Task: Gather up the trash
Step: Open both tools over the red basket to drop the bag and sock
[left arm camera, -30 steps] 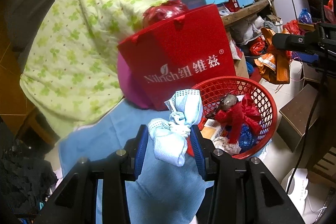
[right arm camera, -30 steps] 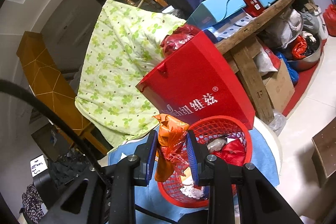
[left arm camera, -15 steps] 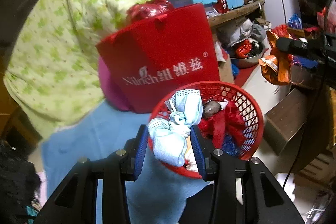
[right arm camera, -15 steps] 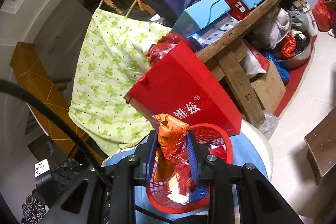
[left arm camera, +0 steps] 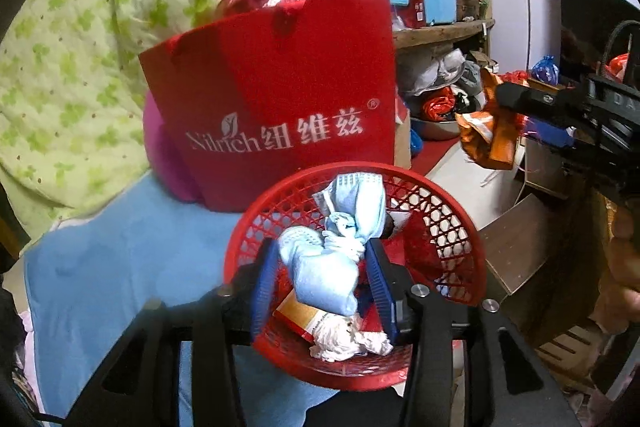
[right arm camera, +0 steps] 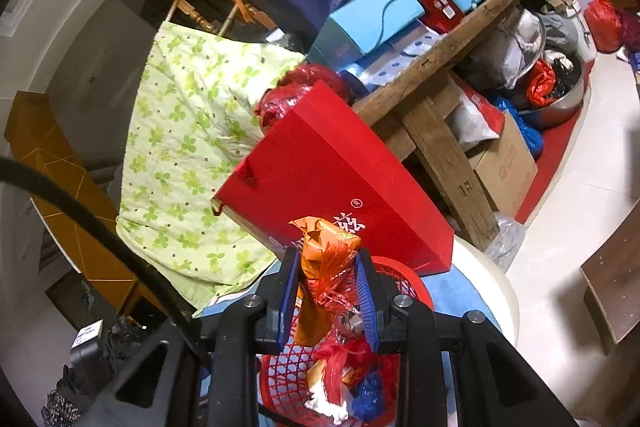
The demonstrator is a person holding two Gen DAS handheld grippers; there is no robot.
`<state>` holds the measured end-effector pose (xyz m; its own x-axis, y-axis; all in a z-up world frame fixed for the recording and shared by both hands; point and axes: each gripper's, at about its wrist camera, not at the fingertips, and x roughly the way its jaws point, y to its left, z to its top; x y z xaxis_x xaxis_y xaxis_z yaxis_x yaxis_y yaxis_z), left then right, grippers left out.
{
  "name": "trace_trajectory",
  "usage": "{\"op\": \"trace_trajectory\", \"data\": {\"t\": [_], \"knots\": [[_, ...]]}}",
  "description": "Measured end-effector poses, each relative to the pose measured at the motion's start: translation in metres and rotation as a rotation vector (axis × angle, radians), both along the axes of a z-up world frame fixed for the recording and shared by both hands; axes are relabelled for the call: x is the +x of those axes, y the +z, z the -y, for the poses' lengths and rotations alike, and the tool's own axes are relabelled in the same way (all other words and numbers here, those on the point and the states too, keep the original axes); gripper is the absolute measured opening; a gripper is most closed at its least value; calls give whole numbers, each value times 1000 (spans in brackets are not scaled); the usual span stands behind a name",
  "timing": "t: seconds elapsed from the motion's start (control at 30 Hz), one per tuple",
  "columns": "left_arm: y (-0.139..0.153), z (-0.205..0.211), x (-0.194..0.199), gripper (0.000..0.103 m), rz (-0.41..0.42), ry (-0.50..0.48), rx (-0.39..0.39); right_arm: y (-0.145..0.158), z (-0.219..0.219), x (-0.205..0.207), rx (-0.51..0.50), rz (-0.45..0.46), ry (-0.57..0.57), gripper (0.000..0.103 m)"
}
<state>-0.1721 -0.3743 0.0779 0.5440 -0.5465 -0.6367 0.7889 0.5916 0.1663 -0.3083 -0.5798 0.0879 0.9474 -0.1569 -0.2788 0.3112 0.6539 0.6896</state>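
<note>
- Your left gripper (left arm camera: 322, 277) is opening around the knotted blue mask bundle (left arm camera: 334, 255), directly over the red basket (left arm camera: 460, 227); snagged cloth could drop it beside the rim.
- Your right gripper (right arm camera: 327, 297) stays clenched on the orange wrapper (right arm camera: 324, 259), the basket just beneath; releasing early risks missing.

Left gripper (left arm camera: 324, 277) opening, blue mask bundle (left arm camera: 334, 259) between jaws (over red basket (left arm camera: 452, 227)).

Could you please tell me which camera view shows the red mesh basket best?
The left wrist view: the red mesh basket shows nearly its whole round rim and the trash inside. The right wrist view catches only part of it, behind the right gripper and its orange wrapper.
</note>
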Motion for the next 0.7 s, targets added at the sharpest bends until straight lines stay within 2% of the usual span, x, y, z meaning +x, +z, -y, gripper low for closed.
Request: {"op": "trace_trajectory", "data": {"t": [0.1,0.23,0.27,0.37,0.47,0.7], "knots": [[-5,-4,6,66,-13,20,4,-10,2,19,18,-15,4,32],[-4,-20,6,70,5,41,3,-28,0,48,28,-44,57,36],[-4,-25,6,70,12,44,6,-34,0,54,45,-60,77,39],[-1,-43,3,73,54,57,20,-47,-7,60,96,-66,127,60],[2,-61,0,85,91,84,26,-46,-17,53,61,-66,123,60],[21,-102,-7,86,126,158,-24,-13,-46,19,-31,-23,139,60]]}}
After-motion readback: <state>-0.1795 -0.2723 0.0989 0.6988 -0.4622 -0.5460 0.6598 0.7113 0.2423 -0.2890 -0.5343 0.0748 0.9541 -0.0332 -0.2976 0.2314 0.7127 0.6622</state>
